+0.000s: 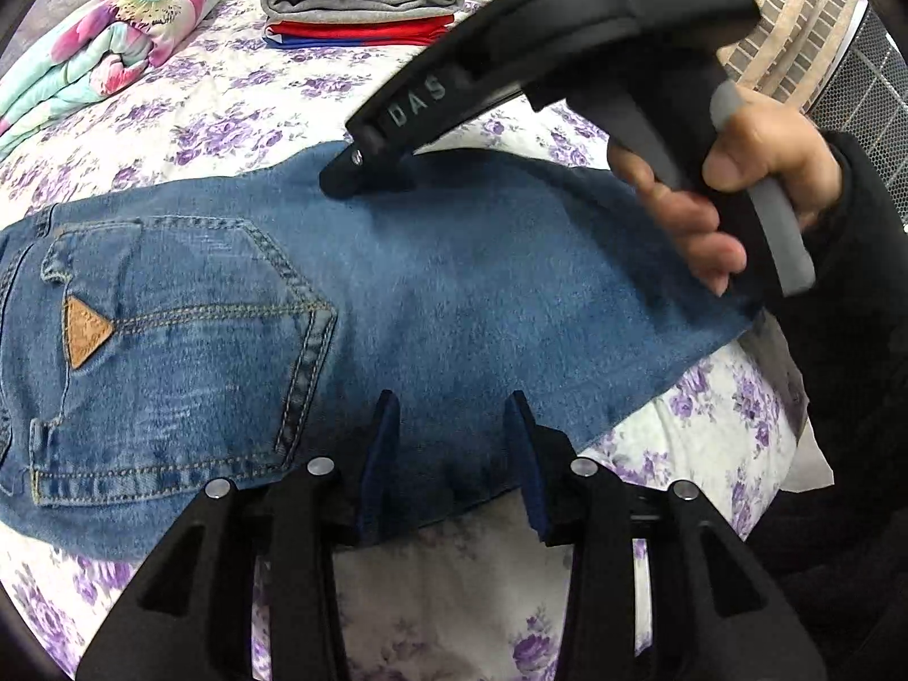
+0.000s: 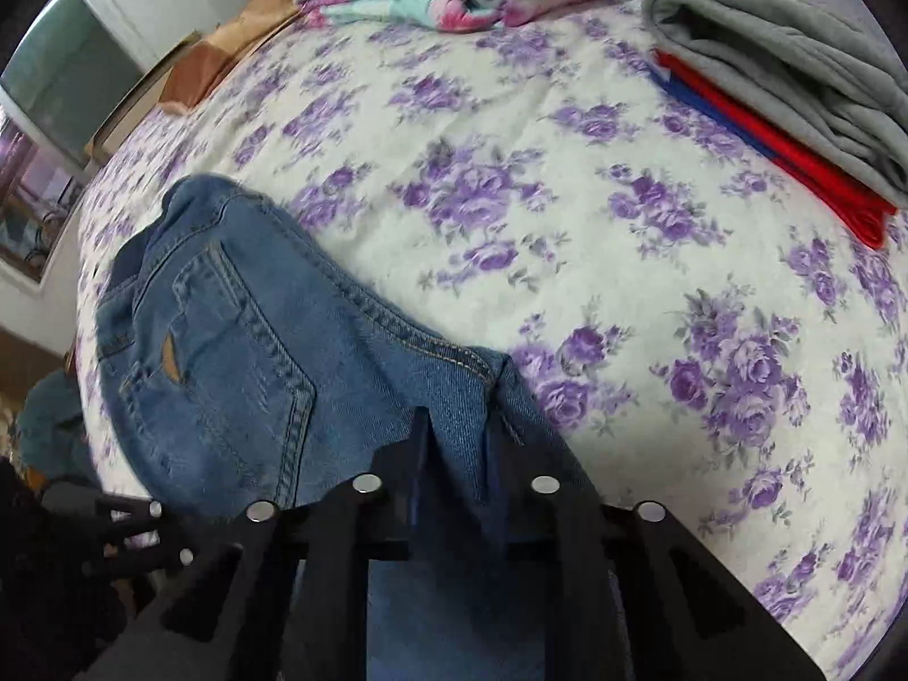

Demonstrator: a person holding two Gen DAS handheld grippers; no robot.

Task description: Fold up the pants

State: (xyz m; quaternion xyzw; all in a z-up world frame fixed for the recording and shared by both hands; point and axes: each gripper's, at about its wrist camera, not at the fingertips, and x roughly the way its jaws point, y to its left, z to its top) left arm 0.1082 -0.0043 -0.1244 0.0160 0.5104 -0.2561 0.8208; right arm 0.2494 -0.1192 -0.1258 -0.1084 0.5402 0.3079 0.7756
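Between my left gripper's (image 1: 451,442) spread fingers lie the jeans (image 1: 397,295), flat on the bed (image 1: 227,85). Right gripper (image 2: 457,442) pinches their far edge; I'd match edges before creasing.

blue denim pants (image 1: 442,306) folded flat on the floral bedsheet (image 1: 238,102) — back pocket with a tan triangular patch facing up, waistband end toward the left wrist view's left, doubled-over leg to the right.
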